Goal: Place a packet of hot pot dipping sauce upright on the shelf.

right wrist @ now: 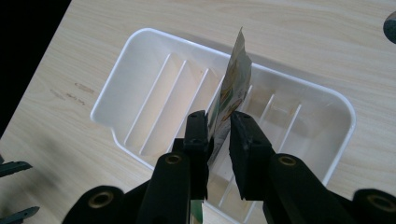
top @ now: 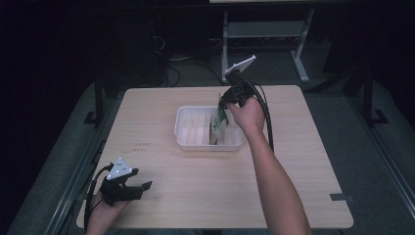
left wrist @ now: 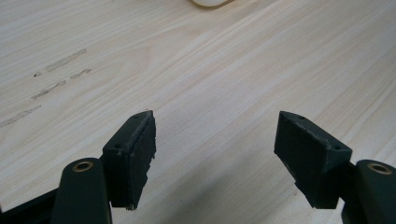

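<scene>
Nearest, the left gripper is held wide apart over bare counter, well short of the white tray. Beyond, a green packet is stood inside that tray between the right gripper's slightly parted jaws.

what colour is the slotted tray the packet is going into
White tray, clearest in the right gripper view.
</scene>
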Available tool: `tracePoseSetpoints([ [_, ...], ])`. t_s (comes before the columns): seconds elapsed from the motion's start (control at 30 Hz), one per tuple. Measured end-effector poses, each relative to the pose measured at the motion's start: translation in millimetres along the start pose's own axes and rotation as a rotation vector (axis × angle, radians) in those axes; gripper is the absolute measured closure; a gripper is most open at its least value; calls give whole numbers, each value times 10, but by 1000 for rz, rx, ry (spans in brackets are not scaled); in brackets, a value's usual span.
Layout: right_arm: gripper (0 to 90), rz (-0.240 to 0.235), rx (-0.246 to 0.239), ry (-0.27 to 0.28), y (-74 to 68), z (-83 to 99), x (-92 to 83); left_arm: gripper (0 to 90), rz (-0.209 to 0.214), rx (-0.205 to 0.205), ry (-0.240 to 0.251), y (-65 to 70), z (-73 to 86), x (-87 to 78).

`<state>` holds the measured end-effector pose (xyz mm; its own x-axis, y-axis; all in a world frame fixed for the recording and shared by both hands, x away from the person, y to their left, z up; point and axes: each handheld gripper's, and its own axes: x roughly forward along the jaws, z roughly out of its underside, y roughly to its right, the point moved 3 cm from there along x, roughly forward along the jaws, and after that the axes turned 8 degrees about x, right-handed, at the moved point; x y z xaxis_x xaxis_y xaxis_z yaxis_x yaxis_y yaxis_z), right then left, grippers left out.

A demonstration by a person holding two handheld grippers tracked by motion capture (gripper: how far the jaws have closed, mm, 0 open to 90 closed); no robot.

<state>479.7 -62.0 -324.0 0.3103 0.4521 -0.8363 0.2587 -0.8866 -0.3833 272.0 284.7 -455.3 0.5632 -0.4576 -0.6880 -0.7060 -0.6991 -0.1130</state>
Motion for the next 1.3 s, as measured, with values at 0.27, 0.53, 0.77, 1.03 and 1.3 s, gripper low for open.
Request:
tracePoseSetpoints([
  [0.27,729,-34,-10,21,25,25,-129,288,0,1,3,4,-6,1],
  [0.53,705,-50,-11,34,83,58,-247,288,-6,-1,3,-2,-4,0],
  [0.77,661,-61,-8,50,169,100,-348,287,-9,-2,4,-4,-5,-2],
  [1.03,637,-62,-10,56,277,182,-412,287,-12,-1,2,-8,-2,-1],
  [1.3,620,-66,-7,60,400,278,-438,285,-14,-3,2,-12,-1,3],
])
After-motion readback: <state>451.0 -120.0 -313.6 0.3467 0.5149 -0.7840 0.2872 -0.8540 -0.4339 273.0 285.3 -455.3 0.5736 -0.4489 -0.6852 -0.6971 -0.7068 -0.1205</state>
